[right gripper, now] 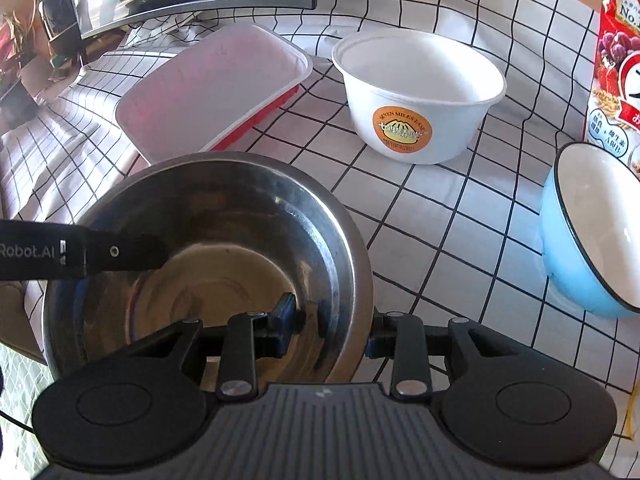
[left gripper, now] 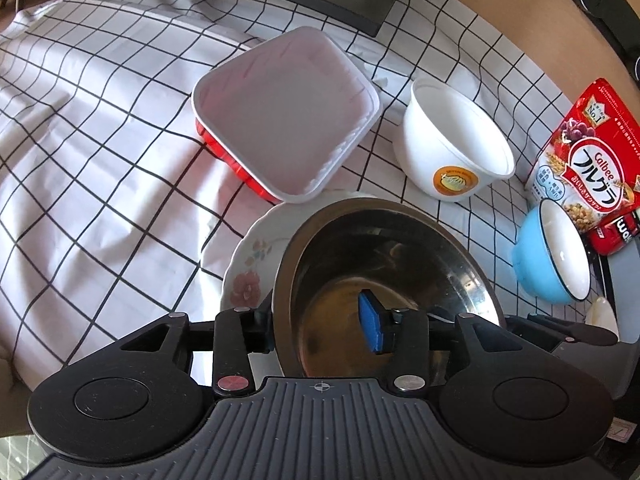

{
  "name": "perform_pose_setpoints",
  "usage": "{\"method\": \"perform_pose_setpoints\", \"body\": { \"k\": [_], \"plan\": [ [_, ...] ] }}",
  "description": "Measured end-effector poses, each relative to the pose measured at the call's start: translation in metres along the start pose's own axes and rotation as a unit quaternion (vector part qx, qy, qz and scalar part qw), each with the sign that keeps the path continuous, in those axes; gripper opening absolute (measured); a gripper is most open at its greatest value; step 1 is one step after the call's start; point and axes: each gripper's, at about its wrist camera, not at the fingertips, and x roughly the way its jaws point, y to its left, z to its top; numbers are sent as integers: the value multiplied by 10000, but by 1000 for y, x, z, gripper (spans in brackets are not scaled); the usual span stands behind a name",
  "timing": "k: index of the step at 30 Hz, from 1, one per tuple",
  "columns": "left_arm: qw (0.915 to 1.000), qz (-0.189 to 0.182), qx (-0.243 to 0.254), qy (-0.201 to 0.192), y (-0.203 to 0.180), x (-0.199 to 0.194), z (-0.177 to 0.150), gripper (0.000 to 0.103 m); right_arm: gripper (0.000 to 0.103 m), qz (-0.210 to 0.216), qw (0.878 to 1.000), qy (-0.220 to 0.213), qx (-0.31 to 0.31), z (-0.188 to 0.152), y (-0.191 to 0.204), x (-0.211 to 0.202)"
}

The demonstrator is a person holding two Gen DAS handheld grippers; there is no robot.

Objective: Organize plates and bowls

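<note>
Both tools grip the same steel bowl (left gripper: 392, 280) by its rim, from opposite sides. The left tool (left gripper: 320, 320) is clenched on the bowl's left wall, one finger outside and the blue pad (left gripper: 370, 326) inside. The right tool (right gripper: 332, 332) is clenched on the right wall in the same way, one finger in the bowl and one outside. In the right wrist view the left tool's finger (right gripper: 120, 258) reaches in over the far rim.

The bowl sits between the two tools and directly over a flowered plate (left gripper: 250, 268), which shows past its left edge; whether the bowl rests on the plate or is held just above it cannot be told.

Ahead on the checked tabletop (left gripper: 100, 160) lie a square tub (left gripper: 284, 116), a white paper bowl (right gripper: 416, 92) and, well to the right, a blue bowl (right gripper: 592, 232). The blue bowl is nearest the right tool, so that side is better placed to fetch it next. A cereal bag (left gripper: 588, 152) stands behind it.
</note>
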Motion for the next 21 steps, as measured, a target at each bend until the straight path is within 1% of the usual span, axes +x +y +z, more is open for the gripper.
{"method": "perform_pose_setpoints", "body": {
  "k": [3, 7, 10, 14, 19, 21],
  "plan": [
    [10000, -12, 11, 41, 1, 3, 1, 45, 33, -35, 10000, -45, 15, 3, 0, 2],
    [9999, -84, -33, -55, 6, 7, 7, 44, 33, -75, 9999, -148, -15, 9, 1, 2],
    [9999, -117, -77, -1, 9, 13, 12, 44, 34, -97, 9998, -165, -55, 13, 3, 5],
    [10000, -4, -9, -8, 11, 15, 14, 44, 36, -69, 9998, -160, -25, 14, 2, 7],
    [10000, 21, 44, -55, 10, 13, 18, 44, 37, -45, 9999, -137, -4, 13, 2, 8],
    [10000, 32, 64, -59, 9, 11, 20, 44, 40, -8, 9999, -120, -14, 12, 2, 7]
  ]
}}
